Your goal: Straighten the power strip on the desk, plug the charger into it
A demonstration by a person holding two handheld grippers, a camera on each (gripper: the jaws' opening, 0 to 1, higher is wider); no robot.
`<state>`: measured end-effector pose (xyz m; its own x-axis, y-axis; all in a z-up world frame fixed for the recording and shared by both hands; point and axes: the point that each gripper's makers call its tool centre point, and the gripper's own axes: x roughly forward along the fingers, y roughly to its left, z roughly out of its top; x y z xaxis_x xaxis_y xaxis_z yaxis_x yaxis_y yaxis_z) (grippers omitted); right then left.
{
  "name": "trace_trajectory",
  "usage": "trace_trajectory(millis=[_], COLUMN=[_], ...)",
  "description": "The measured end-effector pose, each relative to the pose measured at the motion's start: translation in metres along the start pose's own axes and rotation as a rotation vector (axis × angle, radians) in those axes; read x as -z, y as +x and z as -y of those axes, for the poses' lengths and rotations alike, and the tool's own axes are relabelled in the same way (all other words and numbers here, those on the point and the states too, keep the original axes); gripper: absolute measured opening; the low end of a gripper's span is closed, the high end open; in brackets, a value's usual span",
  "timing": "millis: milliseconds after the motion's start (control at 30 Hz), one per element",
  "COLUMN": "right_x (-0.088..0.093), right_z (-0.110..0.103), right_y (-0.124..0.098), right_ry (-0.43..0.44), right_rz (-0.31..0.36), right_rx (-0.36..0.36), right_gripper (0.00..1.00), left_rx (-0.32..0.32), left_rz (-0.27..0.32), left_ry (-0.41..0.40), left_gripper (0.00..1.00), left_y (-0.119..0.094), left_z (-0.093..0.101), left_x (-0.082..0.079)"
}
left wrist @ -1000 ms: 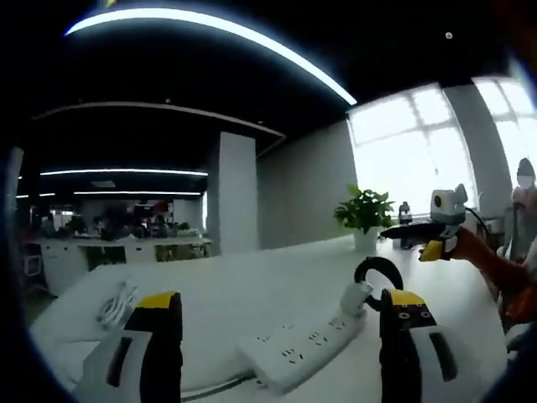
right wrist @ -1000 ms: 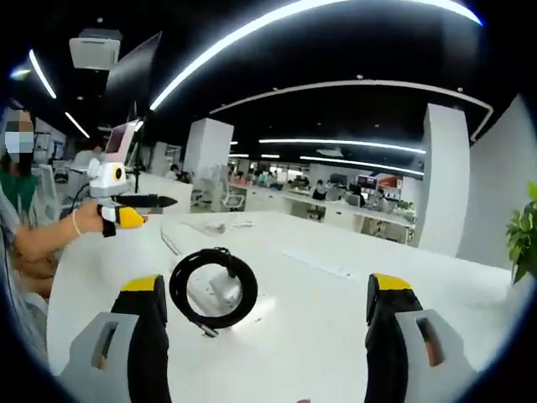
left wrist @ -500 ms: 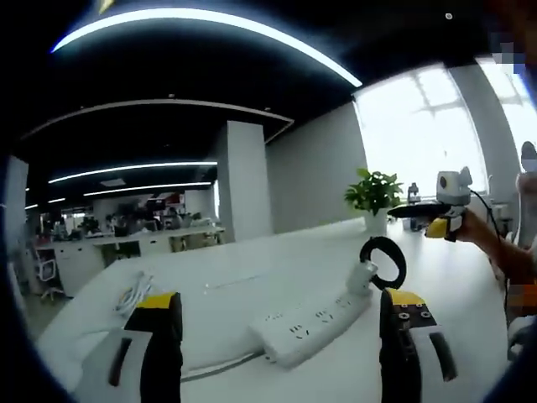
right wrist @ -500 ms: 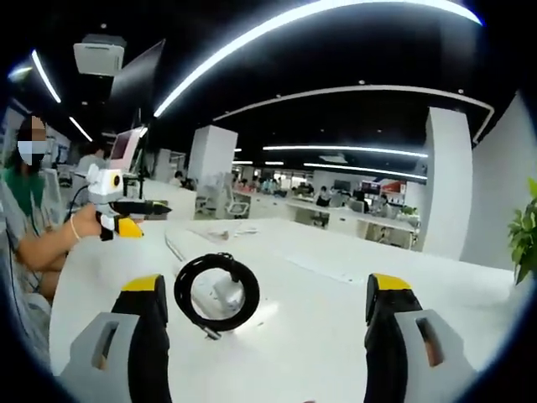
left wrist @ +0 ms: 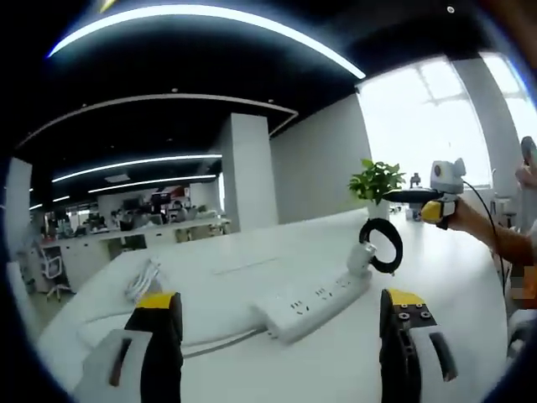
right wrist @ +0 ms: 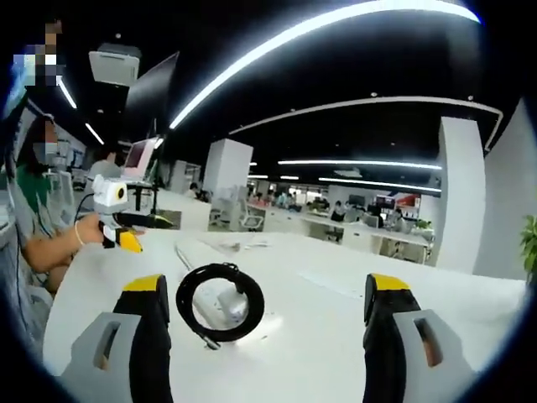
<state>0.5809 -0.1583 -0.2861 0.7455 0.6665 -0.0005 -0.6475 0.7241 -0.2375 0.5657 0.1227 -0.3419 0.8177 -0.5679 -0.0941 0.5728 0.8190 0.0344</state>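
Our left gripper [left wrist: 277, 336] was held with jaws apart, empty, facing the skewed power strip [left wrist: 315, 295]; the right gripper [right wrist: 264, 323], also apart, faced the coiled charger [right wrist: 220, 300].

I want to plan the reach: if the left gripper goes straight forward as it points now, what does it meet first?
Probably the power strip: it lies on the desk ahead between the open jaws of the left gripper, nothing before it. Depth is unclear; the gripper might pass above it.
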Motion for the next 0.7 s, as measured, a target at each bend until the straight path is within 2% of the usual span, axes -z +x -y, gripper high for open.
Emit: trace_trajectory(millis=[133, 267, 367, 433, 567, 700], right_x=[-0.001, -0.01, -0.009, -0.01, -0.003, 0.017], right_z=[0.003, 0.004, 0.0, 0.002, 0.003, -0.001], right_y=[0.006, 0.014, 0.021, 0.025, 0.034, 0.045], right_ry=[-0.029, -0.036, -0.049, -0.058, -0.087, -0.181], right_rz=[0.004, 0.068, 0.053, 0.051, -0.012, -0.145], right_rx=[-0.03, -0.084, -0.153, -0.167, -0.208, -0.249], right_gripper=[0.95, 0.92, 0.9, 0.86, 0.85, 0.83], left_rx=[0.003, 0.009, 0.009, 0.012, 0.012, 0.022], left_rz=[0.02, 0.008, 0.011, 0.009, 0.012, 0.033], left_ry=[0.008, 0.013, 0.011, 0.01, 0.019, 0.012], left_gripper=[0.99, 0.99, 0.99, 0.99, 0.99, 0.99], left_y=[-0.002, -0.001, -0.003, -0.004, -0.008, -0.014], left_z=[0.002, 0.002, 0.003, 0.004, 0.007, 0.012], left_x=[-0.003, -0.002, -0.002, -0.002, -0.003, -0.01])
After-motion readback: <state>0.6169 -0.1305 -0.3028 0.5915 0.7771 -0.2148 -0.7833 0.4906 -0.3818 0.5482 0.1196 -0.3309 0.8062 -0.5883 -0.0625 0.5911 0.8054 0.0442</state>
